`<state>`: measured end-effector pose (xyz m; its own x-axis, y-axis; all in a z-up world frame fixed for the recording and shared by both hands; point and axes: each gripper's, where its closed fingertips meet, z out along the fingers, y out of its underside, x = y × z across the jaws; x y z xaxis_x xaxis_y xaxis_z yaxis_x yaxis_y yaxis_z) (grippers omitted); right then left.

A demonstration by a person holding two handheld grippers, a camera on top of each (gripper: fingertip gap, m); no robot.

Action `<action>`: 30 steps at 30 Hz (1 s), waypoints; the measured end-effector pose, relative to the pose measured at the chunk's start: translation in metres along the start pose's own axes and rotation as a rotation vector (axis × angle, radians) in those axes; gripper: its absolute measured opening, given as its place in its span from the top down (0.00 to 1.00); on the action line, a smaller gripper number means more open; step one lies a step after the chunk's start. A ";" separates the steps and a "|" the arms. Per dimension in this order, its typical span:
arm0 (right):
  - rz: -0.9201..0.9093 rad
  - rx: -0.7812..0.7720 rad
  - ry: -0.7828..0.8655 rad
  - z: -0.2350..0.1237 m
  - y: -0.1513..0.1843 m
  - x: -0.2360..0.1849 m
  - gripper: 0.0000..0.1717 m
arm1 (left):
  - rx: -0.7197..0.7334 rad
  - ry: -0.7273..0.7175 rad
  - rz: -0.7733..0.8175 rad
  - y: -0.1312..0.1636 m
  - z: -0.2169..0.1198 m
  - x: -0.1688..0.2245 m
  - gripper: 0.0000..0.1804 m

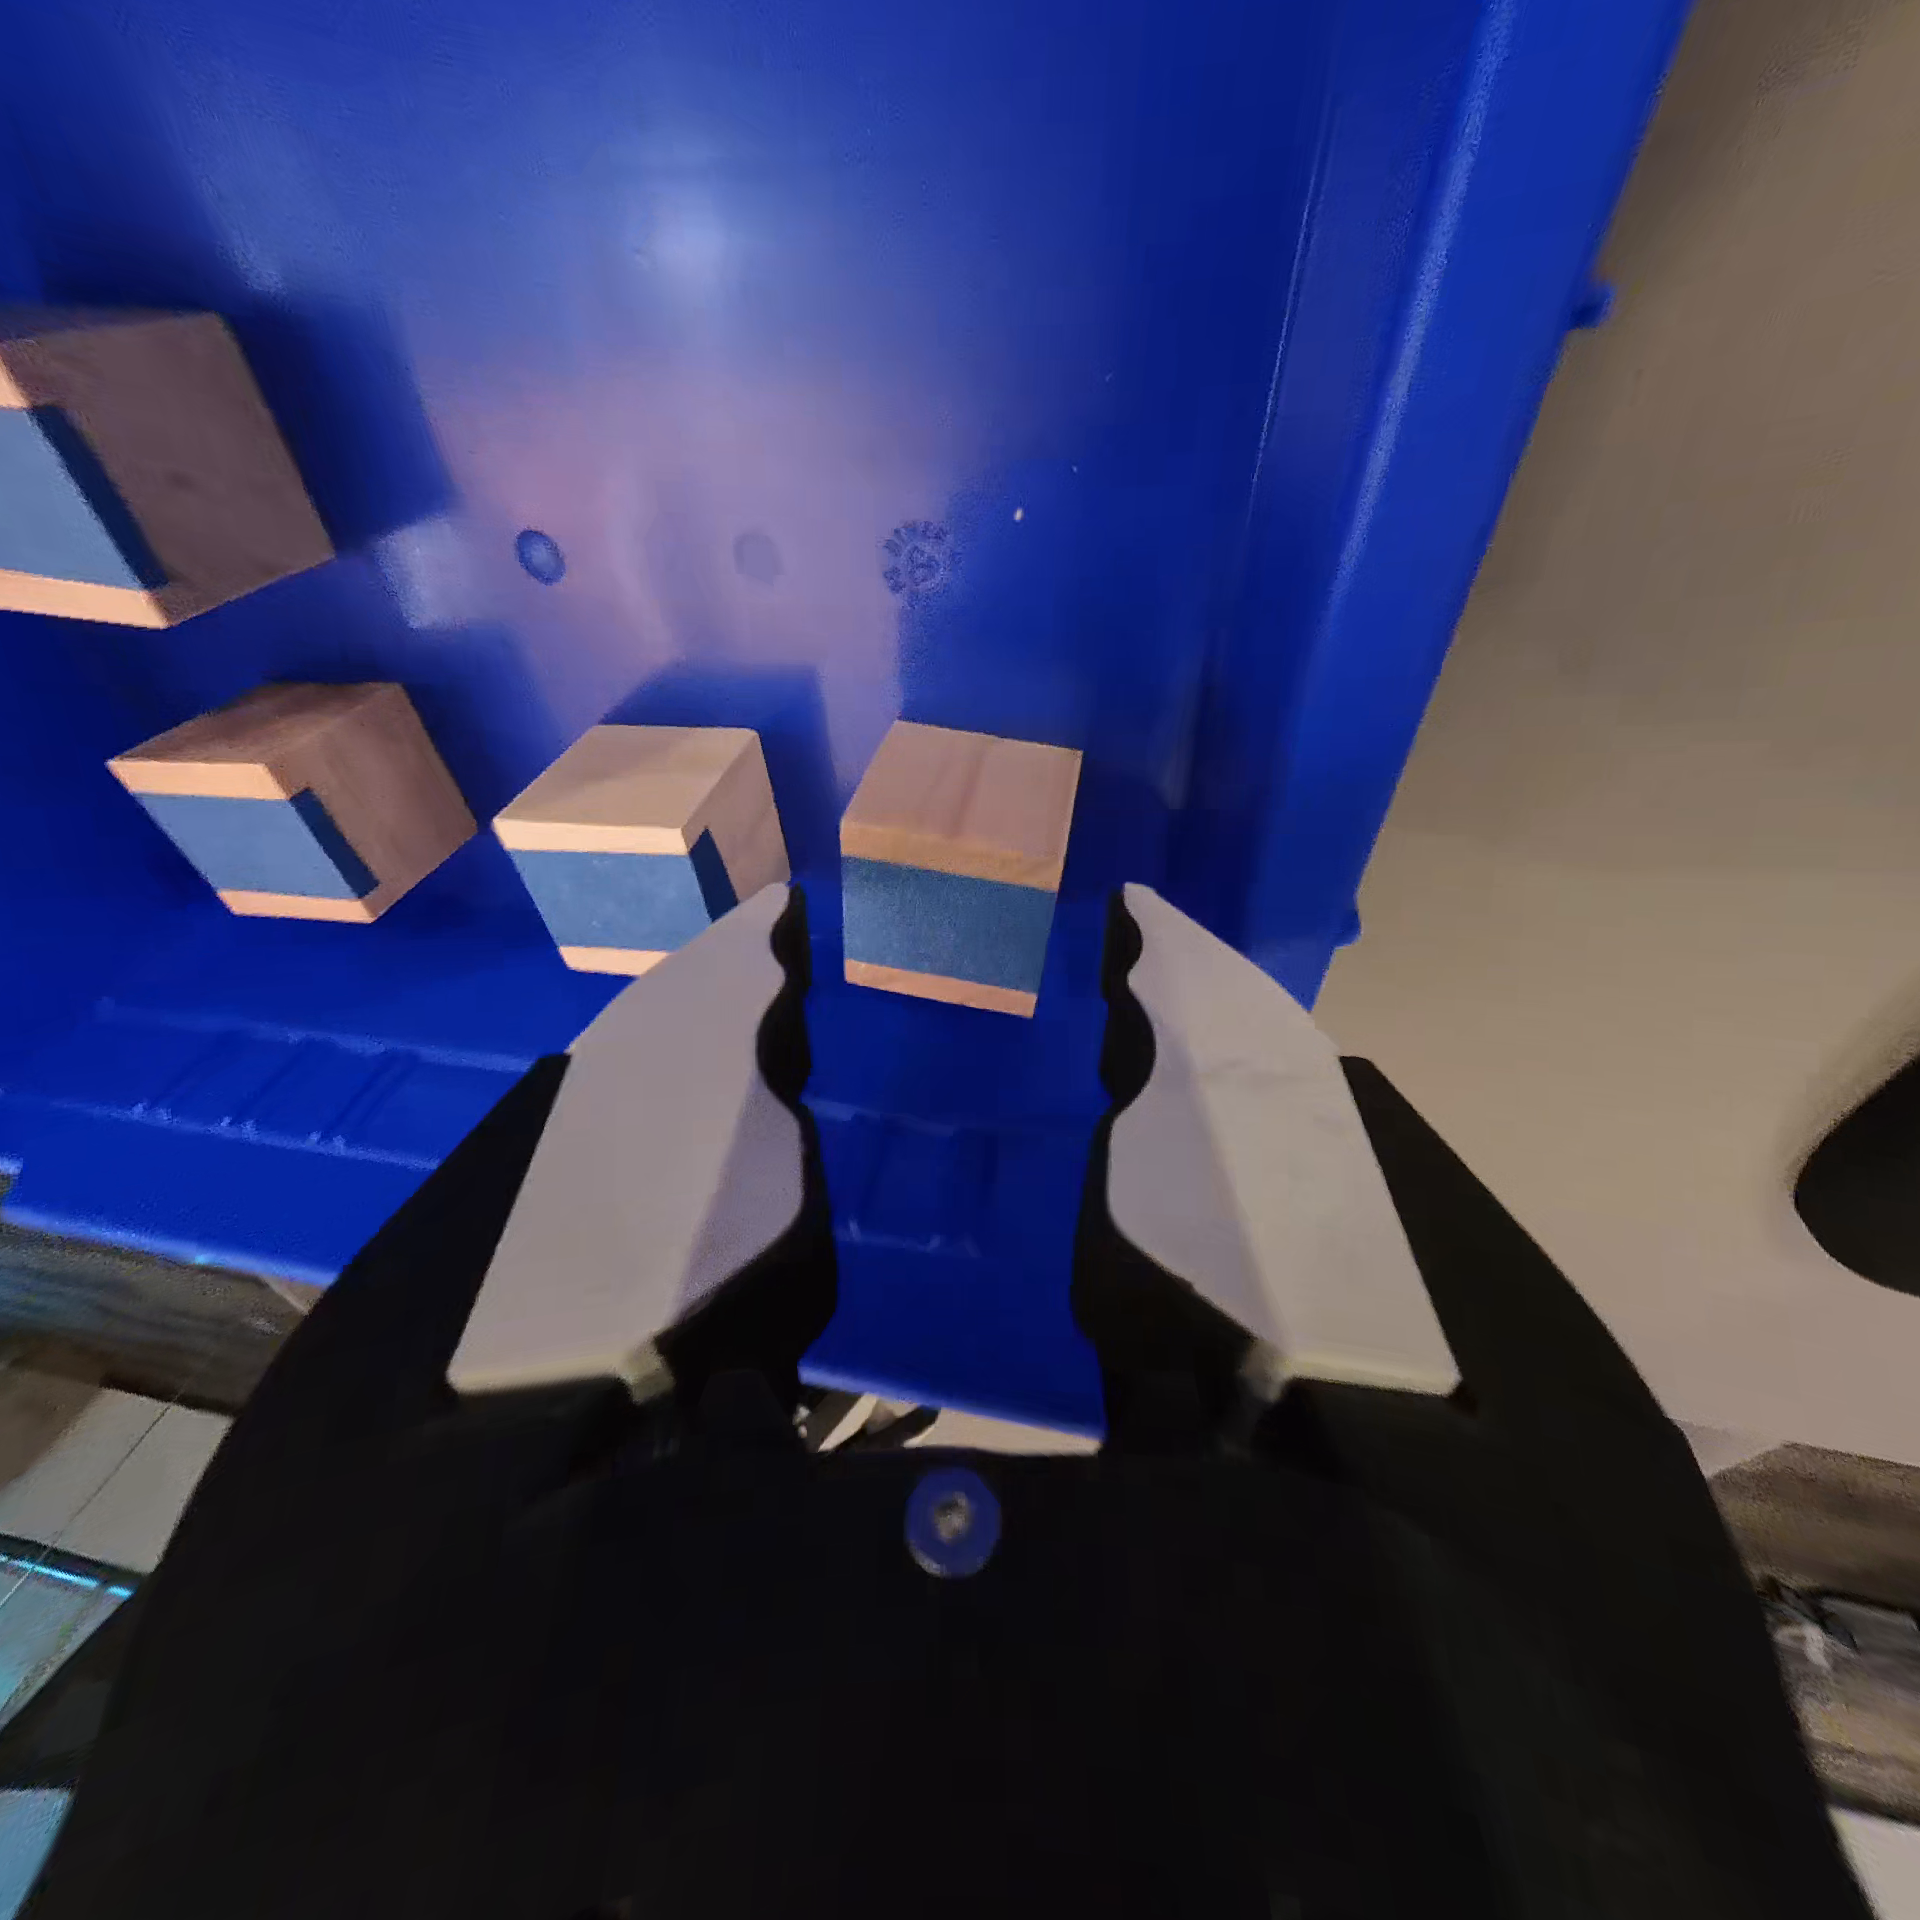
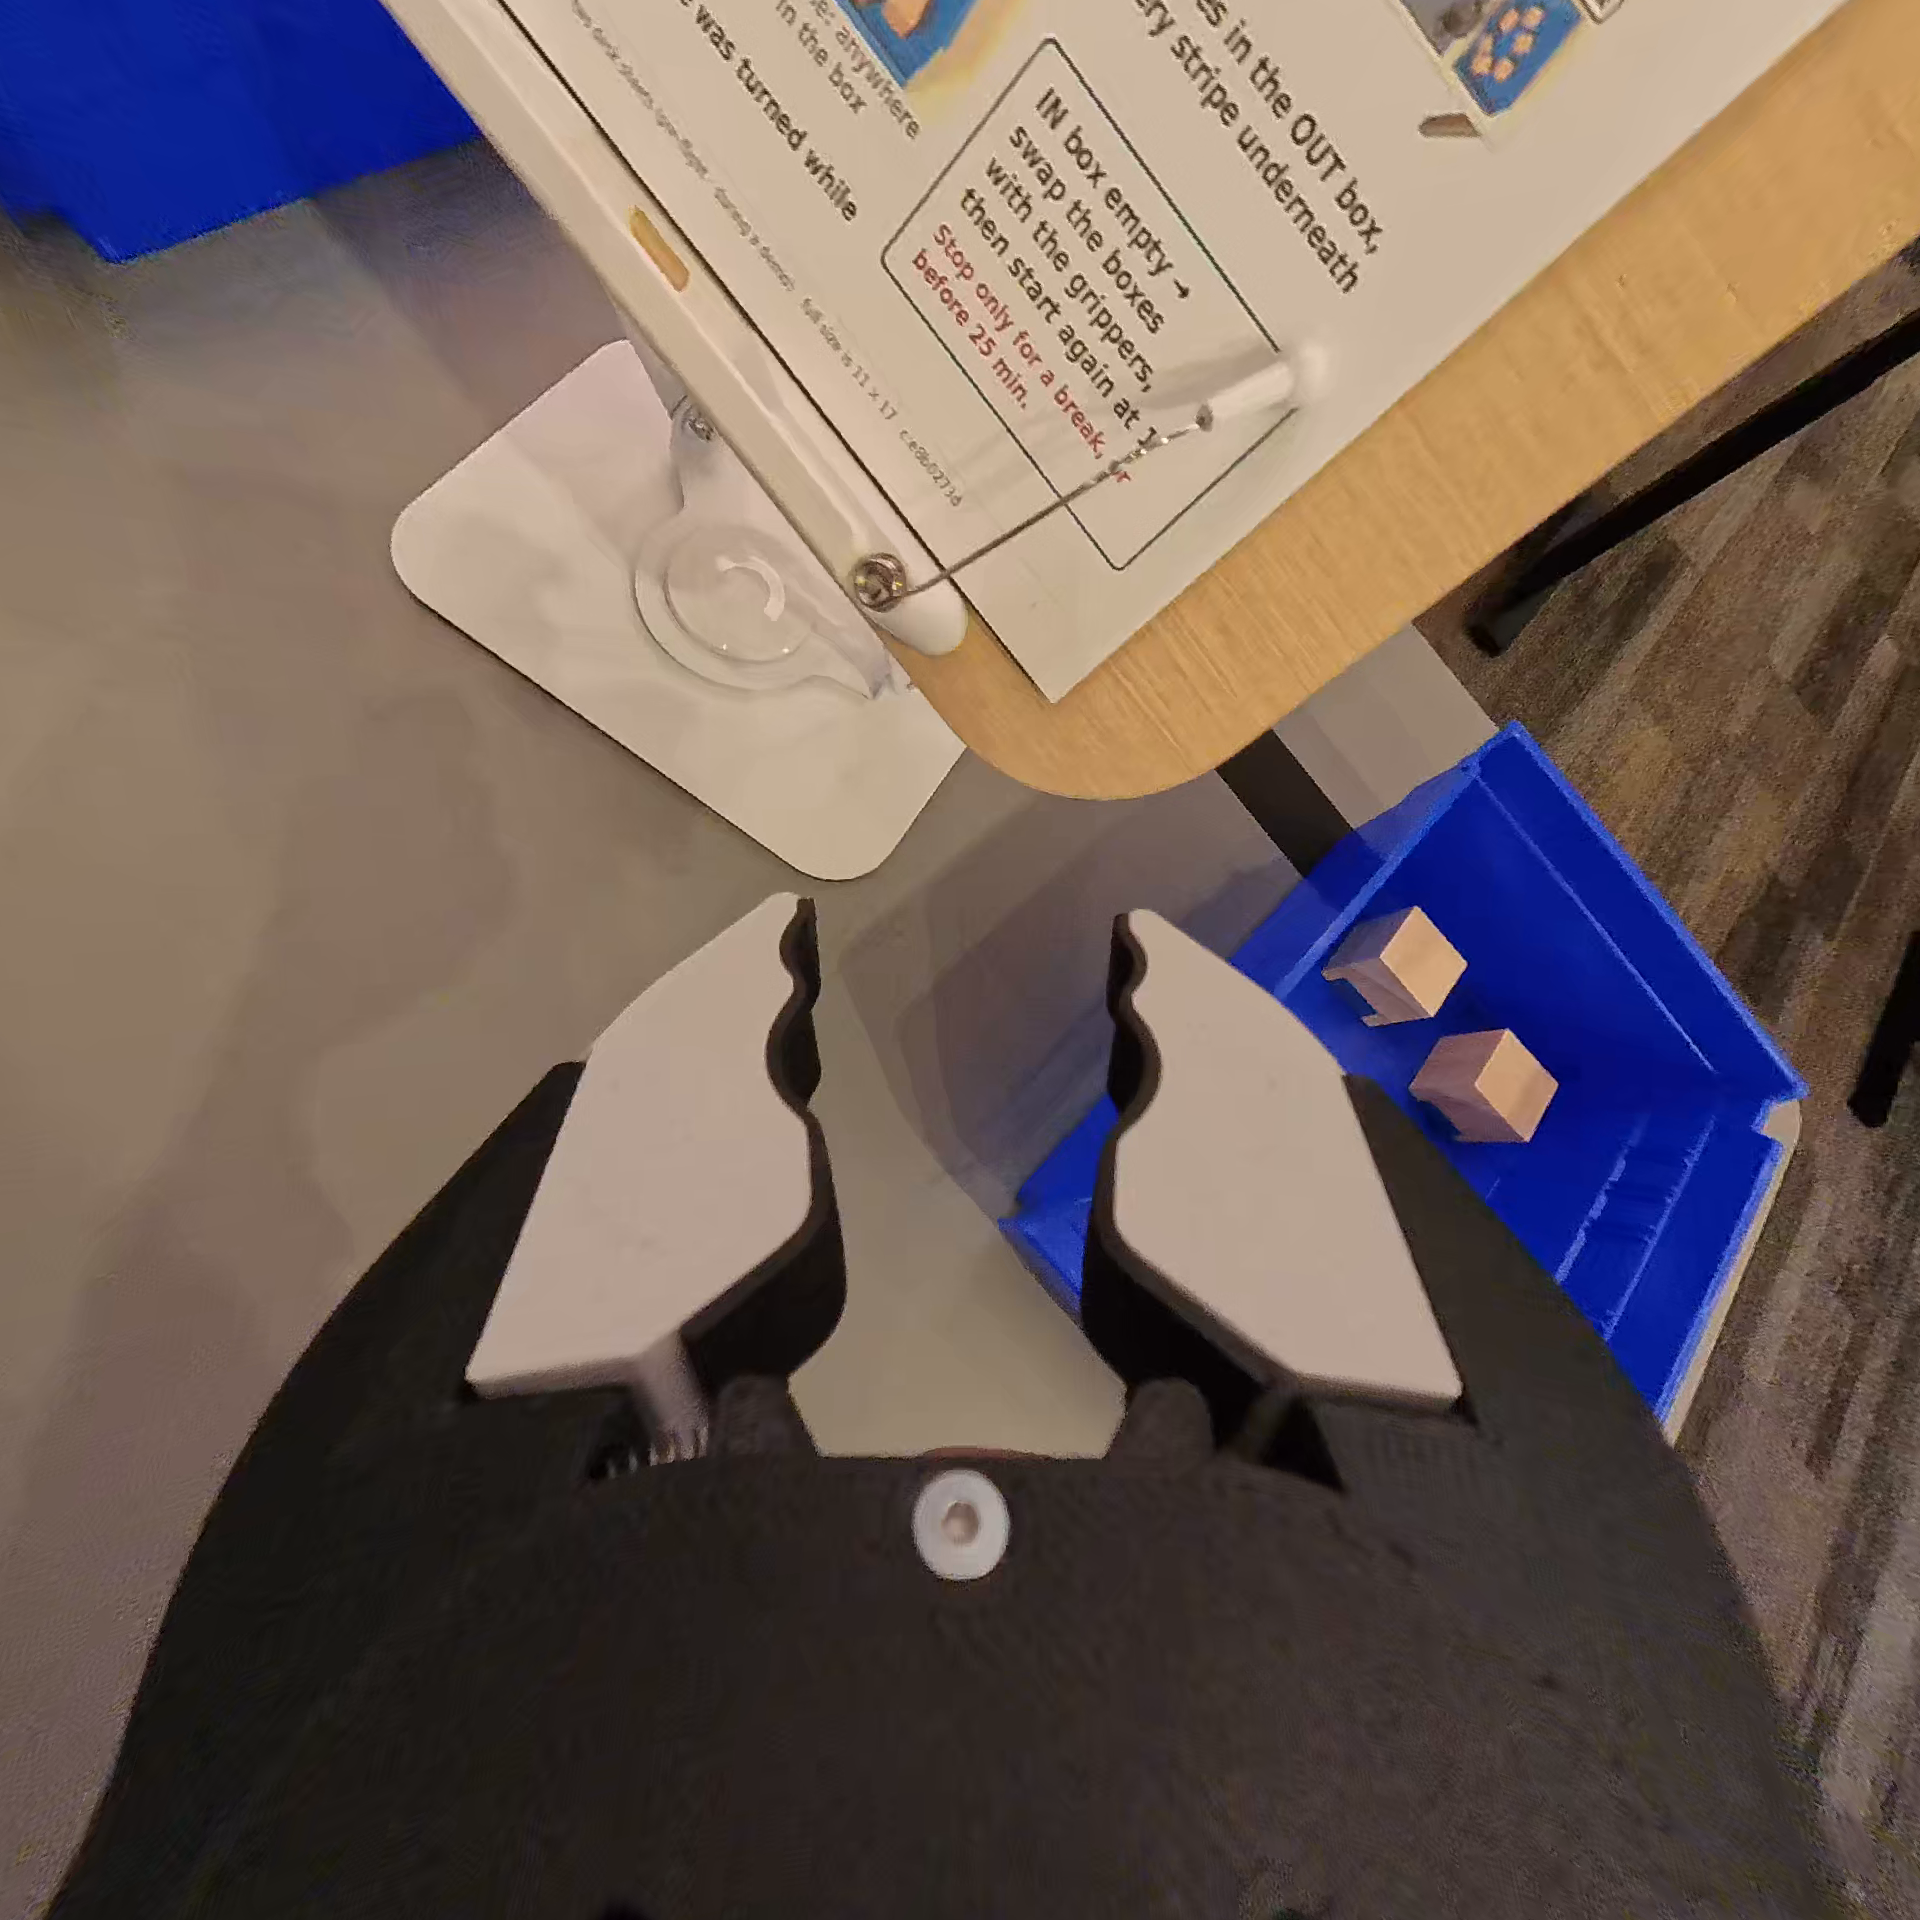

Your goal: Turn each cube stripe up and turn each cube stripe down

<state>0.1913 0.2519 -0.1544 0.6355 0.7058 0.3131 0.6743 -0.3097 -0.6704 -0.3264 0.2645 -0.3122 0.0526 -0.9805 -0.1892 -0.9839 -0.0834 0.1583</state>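
Four wooden cubes (image 1: 940, 868) with matte blue stripes sat mid-left in a glossy blue plastic bin (image 1: 1351, 520); two more lay in another bin (image 2: 1621, 935). Both grippers' fingers (image 1: 717, 1091) were spread, holding nothing.

L claw (image 1: 956, 904) open, nothing gripped; R claw (image 2: 964, 920) open, bare.

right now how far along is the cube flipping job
Early to midway, at a guess. Two wooden cubes lie in the blue bin by the right tool, no stripe on the sides that show. In hand: nothing; the left tool is open, lined up on the nearest striped cube, not touching it. Left: four striped cubes in the big blue bin, stripes facing sideways. The right tool is open over the grey table.
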 end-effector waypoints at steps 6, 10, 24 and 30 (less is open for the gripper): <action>-0.020 0.020 -0.037 0.001 -0.002 -0.012 0.69 | -0.067 0.058 0.014 -0.001 0.018 0.002 0.75; -0.016 0.062 -0.066 -0.002 -0.008 -0.021 0.69 | -0.029 -0.027 -0.026 -0.003 0.014 -0.011 0.75; 0.418 0.499 -0.918 -0.007 -0.127 -0.158 0.61 | 0.931 -0.781 -0.074 -0.158 -0.232 0.046 0.76; 0.515 0.554 -1.273 -0.012 -0.154 -0.213 0.55 | 1.118 -0.875 0.063 -0.224 -0.280 0.097 0.76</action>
<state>-0.0436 0.1418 -0.1096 -0.1927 0.7573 -0.6240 0.0702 -0.6236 -0.7786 -0.0530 0.1380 -0.0947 0.2884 -0.5181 -0.8052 -0.6175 0.5421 -0.5699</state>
